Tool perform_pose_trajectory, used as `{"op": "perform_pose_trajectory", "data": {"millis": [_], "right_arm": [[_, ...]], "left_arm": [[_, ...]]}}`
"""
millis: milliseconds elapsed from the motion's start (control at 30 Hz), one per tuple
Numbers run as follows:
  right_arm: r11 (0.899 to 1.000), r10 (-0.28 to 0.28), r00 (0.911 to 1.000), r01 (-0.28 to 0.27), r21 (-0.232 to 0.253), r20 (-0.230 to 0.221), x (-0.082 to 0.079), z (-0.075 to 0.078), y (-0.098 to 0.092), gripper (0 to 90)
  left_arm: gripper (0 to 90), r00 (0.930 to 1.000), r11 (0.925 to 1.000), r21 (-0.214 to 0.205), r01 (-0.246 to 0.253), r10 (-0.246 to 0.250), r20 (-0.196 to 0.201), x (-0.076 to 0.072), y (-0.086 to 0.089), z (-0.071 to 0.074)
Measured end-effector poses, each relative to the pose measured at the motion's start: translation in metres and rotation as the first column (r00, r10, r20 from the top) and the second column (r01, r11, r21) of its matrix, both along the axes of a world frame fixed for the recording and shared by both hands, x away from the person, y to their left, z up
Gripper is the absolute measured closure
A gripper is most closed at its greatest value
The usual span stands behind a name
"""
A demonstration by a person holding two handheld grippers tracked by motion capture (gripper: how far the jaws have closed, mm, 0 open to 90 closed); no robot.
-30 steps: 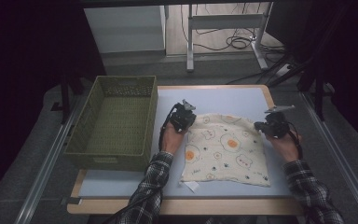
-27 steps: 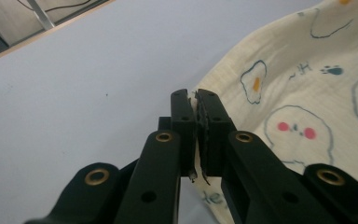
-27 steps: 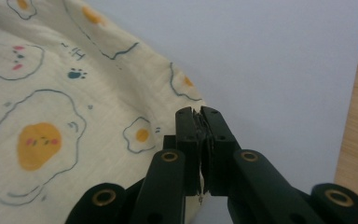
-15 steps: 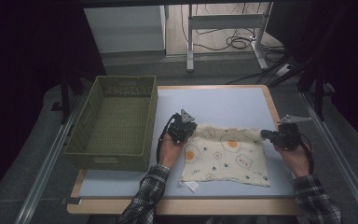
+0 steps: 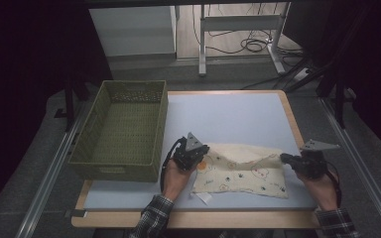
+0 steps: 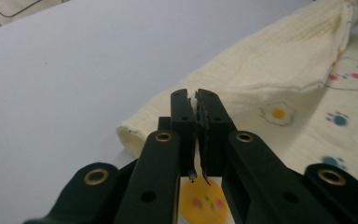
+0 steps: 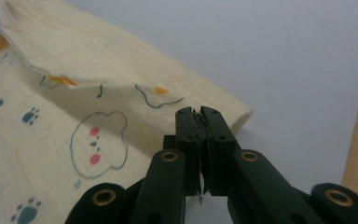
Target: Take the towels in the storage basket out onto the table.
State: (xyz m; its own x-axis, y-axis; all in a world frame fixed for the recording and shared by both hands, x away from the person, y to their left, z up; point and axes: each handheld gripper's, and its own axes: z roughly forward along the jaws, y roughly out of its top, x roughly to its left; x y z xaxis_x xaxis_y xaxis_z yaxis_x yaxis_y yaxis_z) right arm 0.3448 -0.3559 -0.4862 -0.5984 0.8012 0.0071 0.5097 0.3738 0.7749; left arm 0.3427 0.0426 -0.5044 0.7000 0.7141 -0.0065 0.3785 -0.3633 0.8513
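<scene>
Both tools are clamped on a printed cream cloth [image 5: 243, 168] on the pale blue tabletop [image 5: 228, 116]: the left tool [image 5: 202, 152] pinches one end of its far edge, the right tool [image 5: 284, 157] the other, jaws closed tight on fabric in each gripper view. That edge is drawn over toward the person, so a first fold looks about half made. A green woven basket [image 5: 120, 131] sits empty at the left; laying the fold flat, and perhaps stowing the cloth, seemingly remains.
</scene>
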Motion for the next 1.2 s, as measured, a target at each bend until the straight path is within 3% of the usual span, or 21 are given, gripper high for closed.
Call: {"op": "perform_pose_trajectory", "data": {"millis": [367,667,767,833,933,1033,1200], "right_arm": [[0.999,0.047,0.9989,-0.047,-0.003,0.000,-0.038,-0.001,0.002,86.4],[0.998,0.059,0.9980,-0.059,-0.003,-0.023,-0.056,-0.009,0.000,86.4],[0.998,0.061,0.9976,-0.061,0.007,-0.032,-0.060,-0.013,-0.002,86.1],[0.998,0.064,0.9967,-0.063,0.021,-0.050,-0.062,-0.018,-0.003,84.7],[0.997,0.064,0.9960,-0.062,0.041,-0.062,-0.067,-0.020,-0.006,78.0],[0.997,0.055,0.9970,-0.052,0.055,-0.054,-0.072,-0.013,-0.012,74.8],[0.997,0.051,0.9981,-0.049,0.061,-0.033,-0.074,0.003,-0.016,72.8]], "left_arm": [[86.2,0.9987,0.9987,-0.015,0.049,-0.049,-0.010,-0.037,0.008,-0.010],[86.2,0.9969,0.9962,-0.048,0.073,-0.074,-0.026,-0.057,0.013,-0.014],[85.9,0.9962,0.9969,-0.015,0.078,-0.078,-0.038,-0.062,0.013,-0.021],[85.2,0.9950,0.9965,-0.017,0.082,-0.083,-0.056,-0.064,0.014,-0.025],[75.8,0.9919,0.9953,-0.048,0.084,-0.088,-0.091,-0.066,0.023,-0.027],[66.7,0.9909,0.9933,-0.092,0.071,-0.080,-0.108,-0.067,0.032,-0.022],[62.5,0.9883,0.9909,-0.105,0.084,-0.096,-0.118,-0.068,0.034,-0.017]]}}
